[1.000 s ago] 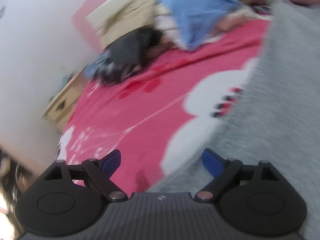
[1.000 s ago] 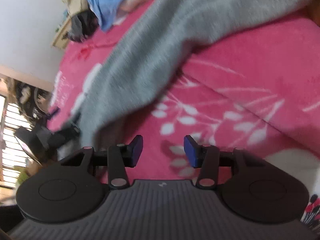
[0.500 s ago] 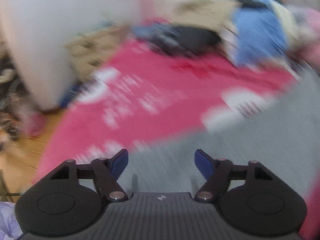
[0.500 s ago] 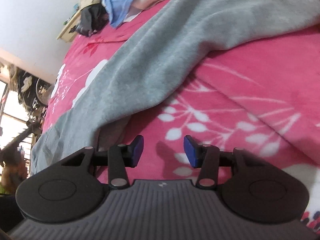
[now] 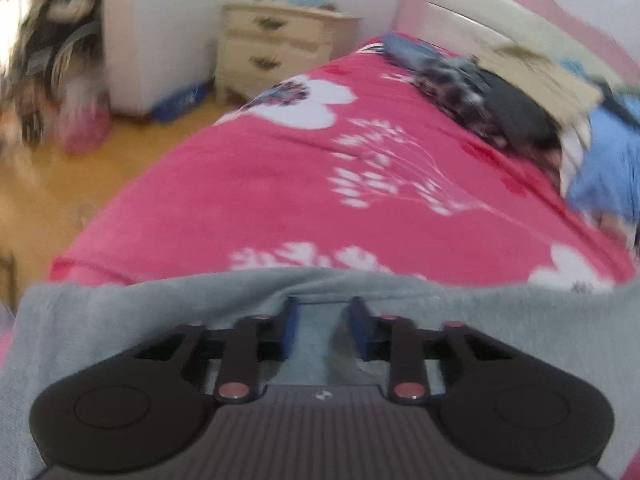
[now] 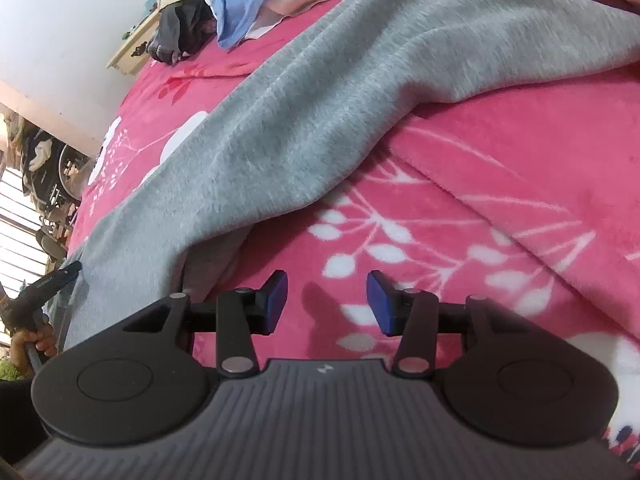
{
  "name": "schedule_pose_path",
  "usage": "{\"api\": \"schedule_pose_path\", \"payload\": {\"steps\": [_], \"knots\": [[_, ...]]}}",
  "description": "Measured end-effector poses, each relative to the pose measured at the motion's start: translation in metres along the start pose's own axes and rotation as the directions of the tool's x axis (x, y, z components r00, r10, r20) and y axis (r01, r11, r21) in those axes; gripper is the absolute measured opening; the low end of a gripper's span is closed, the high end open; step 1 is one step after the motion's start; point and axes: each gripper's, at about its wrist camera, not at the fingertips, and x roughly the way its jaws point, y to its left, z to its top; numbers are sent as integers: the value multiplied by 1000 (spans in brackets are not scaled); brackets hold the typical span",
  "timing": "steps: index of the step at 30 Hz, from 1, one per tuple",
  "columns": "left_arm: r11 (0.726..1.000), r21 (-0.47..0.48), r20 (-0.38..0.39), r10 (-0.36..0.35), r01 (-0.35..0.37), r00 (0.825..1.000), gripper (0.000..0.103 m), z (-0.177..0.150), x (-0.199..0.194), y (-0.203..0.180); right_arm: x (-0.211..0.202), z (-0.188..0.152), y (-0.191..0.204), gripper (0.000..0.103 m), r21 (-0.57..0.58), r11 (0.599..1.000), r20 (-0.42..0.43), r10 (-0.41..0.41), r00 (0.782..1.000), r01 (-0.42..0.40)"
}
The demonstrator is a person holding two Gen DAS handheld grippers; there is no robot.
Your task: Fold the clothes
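A grey fleece garment (image 6: pixel 320 100) lies stretched across the pink flowered blanket (image 6: pixel 500 184) on the bed. In the left wrist view its near hem (image 5: pixel 120 328) runs across the bottom. My left gripper (image 5: pixel 323 328) sits at that hem with its jaws closing; grey cloth lies between the blue pads, which still stand a little apart. My right gripper (image 6: pixel 327 300) hovers open over bare blanket just right of the garment's lower edge, with nothing between its fingers. A hand (image 6: pixel 30 344) shows at the far left by the garment's corner.
A heap of dark clothes (image 5: pixel 500 108) and a blue garment (image 5: pixel 600 172) lie near the pink headboard (image 5: pixel 520 8). A cream nightstand (image 5: pixel 276 48) stands beside the bed, with wooden floor (image 5: pixel 60 184) to the left. Clutter fills the far left corner.
My left gripper has swung and rolled to the garment's hem and its jaws have narrowed around the grey cloth. The right gripper has barely shifted and stays equally open.
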Motion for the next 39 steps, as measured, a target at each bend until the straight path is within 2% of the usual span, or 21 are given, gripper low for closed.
{"api": "schedule_pose_path", "payload": {"steps": [1,2,4,6,7,8,9,10,12,13,14,16,17,20,23,26,28,30,35,39], "knots": [[1000,-21,-8,-10,10,1000,13,2,0,5,0,-1,1,44,-10,1000,1,-4,1000,4],[999,-42,-15,-21,20,1000,12,4,0,10,0,-1,2,44,-19,1000,1,-9,1000,9],[998,-62,-12,-25,24,1000,12,2,-2,13,0,-2,3,44,-21,1000,6,-14,1000,14],[996,-89,13,9,-7,1000,15,3,-11,7,-1,-2,0,44,11,1000,17,-12,1000,12],[996,-83,42,45,-42,998,32,3,-17,0,0,-2,-2,44,36,999,23,-8,1000,7],[994,-56,79,93,-89,992,57,5,-24,-10,-1,-2,-5,44,72,997,30,2,1000,-4],[990,-30,118,140,-137,983,63,6,-31,-20,-1,-3,-9,44,112,993,39,14,999,-19],[987,24,150,154,-159,977,63,7,-39,-34,-1,-3,-12,44,152,988,48,26,998,-33],[982,154,154,84,-108,985,65,6,-55,-72,-1,-5,-16,44,213,973,73,76,994,-90],[972,219,152,48,-81,987,67,6,-62,-90,0,-6,-15,44,233,965,79,103,992,-119],[954,298,121,-15,-22,993,70,-1,-64,-117,2,-8,-15,44,249,958,84,125,989,-142],[890,444,44,-133,100,990,76,-15,-68,-170,5,-9,-13,44,272,947,97,151,984,-172],[842,514,-11,-182,162,983,76,-28,-63,-197,4,-9,-14,44,284,942,105,153,983,-177],[662,683,-159,-277,308,948,76,-74,-49,-275,-4,-6,-25,44,341,925,152,121,981,-167],[489,793,-236,-304,364,923,76,-111,-34,-328,-23,-2,-43,45,412,901,240,36,970,-135],[373,872,-221,-276,316,935,76,-138,-22,-362,-38,4,-63,50,502,857,316,-56,947,-117],[346,891,-207,-266,293,942,76,-146,-15,-372,-43,11,-77,52,559,821,351,-104,931,-119],[347,897,-188,-265,275,946,76,-150,-11,-378,-44,21,-89,55,598,795,380,-170,909,-101],[399,879,-162,-266,262,950,76,-145,-13,-379,-29,39,-122,56,713,691,420,-282,863,-121],[455,852,-151,-263,261,953,76,-132,-20,-370,-23,52,-134,54,725,672,480,-338,810,-149]]}}
